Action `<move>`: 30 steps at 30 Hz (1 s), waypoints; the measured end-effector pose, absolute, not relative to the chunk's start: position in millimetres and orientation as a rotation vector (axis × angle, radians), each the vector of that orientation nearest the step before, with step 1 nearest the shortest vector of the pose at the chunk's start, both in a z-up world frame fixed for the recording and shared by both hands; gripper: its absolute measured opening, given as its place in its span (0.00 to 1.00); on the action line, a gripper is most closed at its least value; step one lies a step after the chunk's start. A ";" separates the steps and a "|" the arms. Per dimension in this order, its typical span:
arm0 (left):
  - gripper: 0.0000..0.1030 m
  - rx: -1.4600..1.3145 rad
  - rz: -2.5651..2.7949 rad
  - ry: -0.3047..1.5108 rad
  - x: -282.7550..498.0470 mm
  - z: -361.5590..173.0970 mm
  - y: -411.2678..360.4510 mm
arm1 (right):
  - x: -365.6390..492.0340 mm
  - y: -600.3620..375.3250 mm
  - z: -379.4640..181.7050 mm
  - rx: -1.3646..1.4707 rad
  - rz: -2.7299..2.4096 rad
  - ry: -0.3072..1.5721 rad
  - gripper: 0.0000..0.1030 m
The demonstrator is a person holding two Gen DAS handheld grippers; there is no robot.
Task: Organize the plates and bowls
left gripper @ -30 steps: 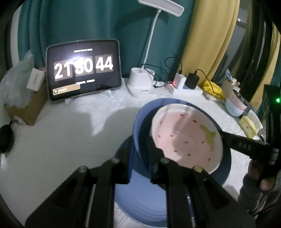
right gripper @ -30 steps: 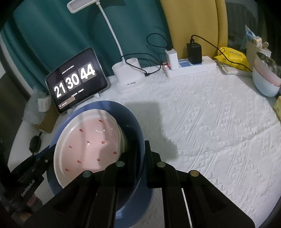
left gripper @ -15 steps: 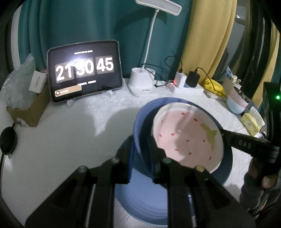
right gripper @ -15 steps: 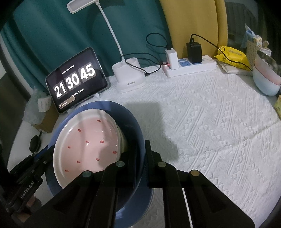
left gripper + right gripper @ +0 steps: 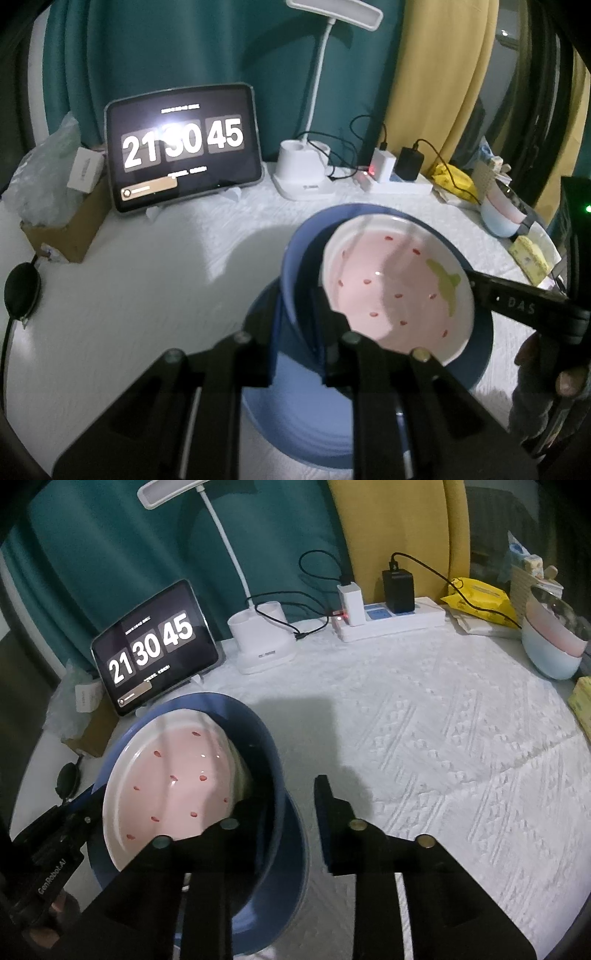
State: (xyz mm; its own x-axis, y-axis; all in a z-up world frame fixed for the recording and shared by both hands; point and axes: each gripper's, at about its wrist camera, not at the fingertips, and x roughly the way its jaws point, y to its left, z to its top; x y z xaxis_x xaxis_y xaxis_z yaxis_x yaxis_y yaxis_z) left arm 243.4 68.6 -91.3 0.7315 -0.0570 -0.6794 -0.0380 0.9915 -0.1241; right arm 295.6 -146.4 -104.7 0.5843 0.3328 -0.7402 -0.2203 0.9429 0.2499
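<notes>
A deep blue bowl (image 5: 299, 251) (image 5: 266, 746) stands on a blue plate (image 5: 291, 421) on the white cloth. Inside it leans a pink dish (image 5: 388, 288) (image 5: 173, 786) with a white rim, red specks and a green leaf. My left gripper (image 5: 295, 325) is shut on the bowl's near wall, one finger outside and one inside. My right gripper (image 5: 288, 797) straddles the opposite wall, and its jaws are opening. Its inner finger is in the bowl; its outer fingertip (image 5: 321, 786) stands clear of the wall. Each view shows the other gripper across the bowl.
At the back stand a tablet clock (image 5: 184, 147), a white lamp base (image 5: 303, 177) and a power strip (image 5: 391, 624) with chargers and cables. Stacked pale bowls (image 5: 554, 646) and a yellow packet (image 5: 480, 598) sit far right. A cardboard box (image 5: 62, 229) is at the left.
The right gripper's jaws have spread apart, and its outer finger has come off the blue bowl's wall. The bowl, dish and left gripper stay where they were.
</notes>
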 end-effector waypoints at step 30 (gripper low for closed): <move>0.44 -0.115 0.017 0.701 195.1 -80.1 49.4 | 250.2 -157.4 -84.5 0.052 0.254 0.806 0.47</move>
